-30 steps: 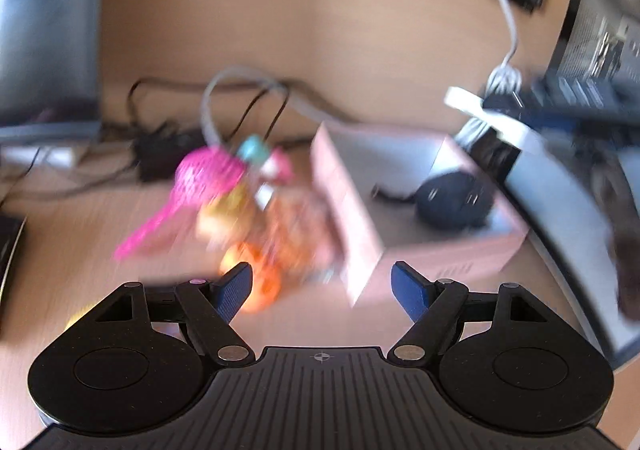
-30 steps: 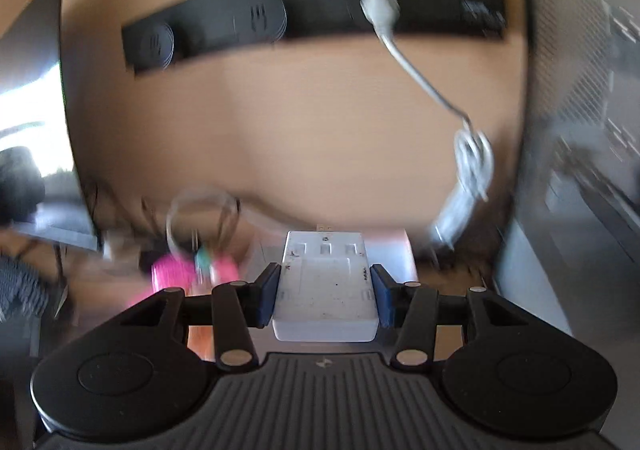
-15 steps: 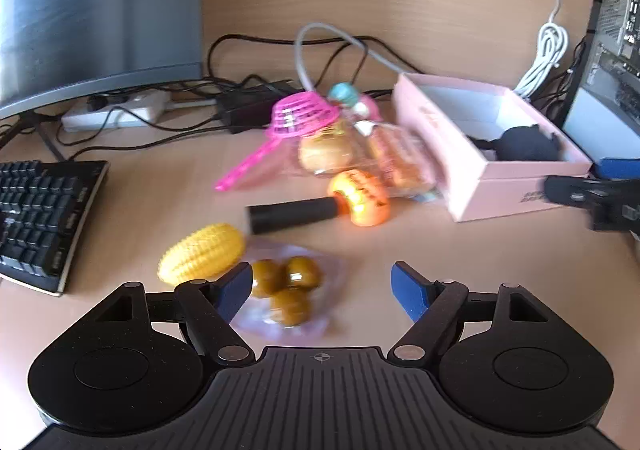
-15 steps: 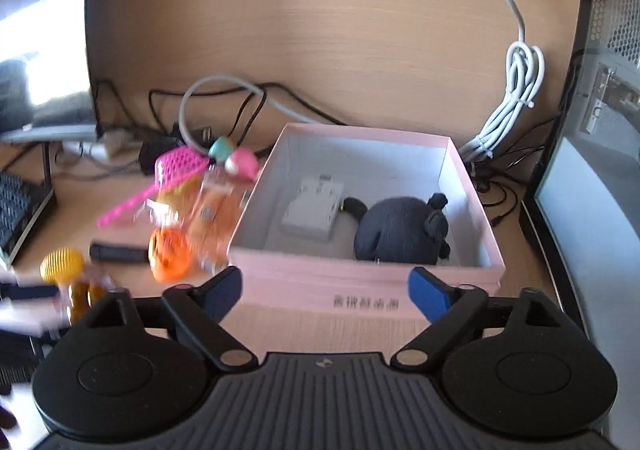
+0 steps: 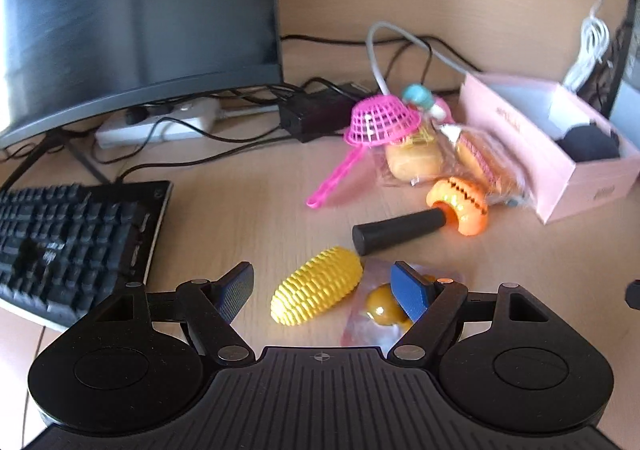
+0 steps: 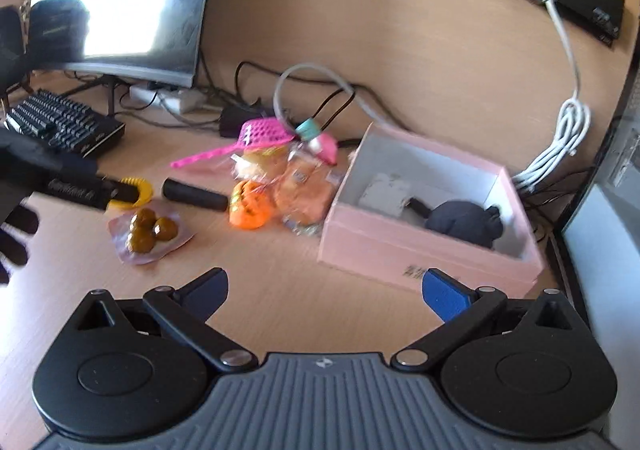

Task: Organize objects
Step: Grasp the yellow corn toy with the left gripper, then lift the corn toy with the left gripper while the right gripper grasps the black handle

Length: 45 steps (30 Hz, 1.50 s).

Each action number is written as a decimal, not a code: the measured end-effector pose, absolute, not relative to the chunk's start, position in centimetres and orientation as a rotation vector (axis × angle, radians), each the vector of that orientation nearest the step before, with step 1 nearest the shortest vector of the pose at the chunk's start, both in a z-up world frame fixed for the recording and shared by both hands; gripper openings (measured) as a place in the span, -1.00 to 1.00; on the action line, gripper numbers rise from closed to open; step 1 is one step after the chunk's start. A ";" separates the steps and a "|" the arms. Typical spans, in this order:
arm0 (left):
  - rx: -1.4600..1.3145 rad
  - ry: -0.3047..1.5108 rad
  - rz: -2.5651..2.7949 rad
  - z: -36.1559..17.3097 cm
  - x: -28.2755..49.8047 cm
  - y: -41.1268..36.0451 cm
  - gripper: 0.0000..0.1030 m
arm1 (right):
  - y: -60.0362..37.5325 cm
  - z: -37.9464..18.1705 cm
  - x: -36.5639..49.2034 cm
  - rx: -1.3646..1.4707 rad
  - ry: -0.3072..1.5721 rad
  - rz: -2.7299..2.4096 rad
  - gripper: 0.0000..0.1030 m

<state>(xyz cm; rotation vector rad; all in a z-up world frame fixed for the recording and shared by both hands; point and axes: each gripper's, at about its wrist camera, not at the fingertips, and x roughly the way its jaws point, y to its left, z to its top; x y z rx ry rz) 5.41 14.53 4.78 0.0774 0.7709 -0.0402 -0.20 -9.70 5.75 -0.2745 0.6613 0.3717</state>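
White adapter gone from right gripper [image 6: 324, 290] since a second ago, jaws just opened wide, nothing between; adapter [image 6: 386, 194] now lies in pink box [image 6: 420, 254] on counter [image 5: 248, 217] beside black plush [image 6: 464, 223]. Left gripper [image 5: 322, 296] apart, straddling yellow corn [image 5: 318, 296], pads not touching. Packet of brown balls [image 6: 148, 232] just beside.

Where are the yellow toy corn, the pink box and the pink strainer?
yellow toy corn [image 5: 318, 292]: left wrist view, middle of the cob.
pink box [image 6: 404, 246]: right wrist view, near outer wall.
pink strainer [image 5: 380, 121]: left wrist view, mesh bowl.
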 end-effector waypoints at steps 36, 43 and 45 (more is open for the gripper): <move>-0.285 0.830 0.045 4.7 -5.6 24.6 -0.26 | 6.6 -0.3 9.3 -0.148 0.810 0.388 0.56; -0.261 0.851 -0.015 4.9 -6.1 24.7 -0.26 | 7.5 0.9 9.0 -0.203 0.783 0.381 0.44; -0.247 0.859 -0.052 5.2 -6.0 23.8 -0.26 | 7.0 2.0 8.1 -0.204 0.768 0.392 0.44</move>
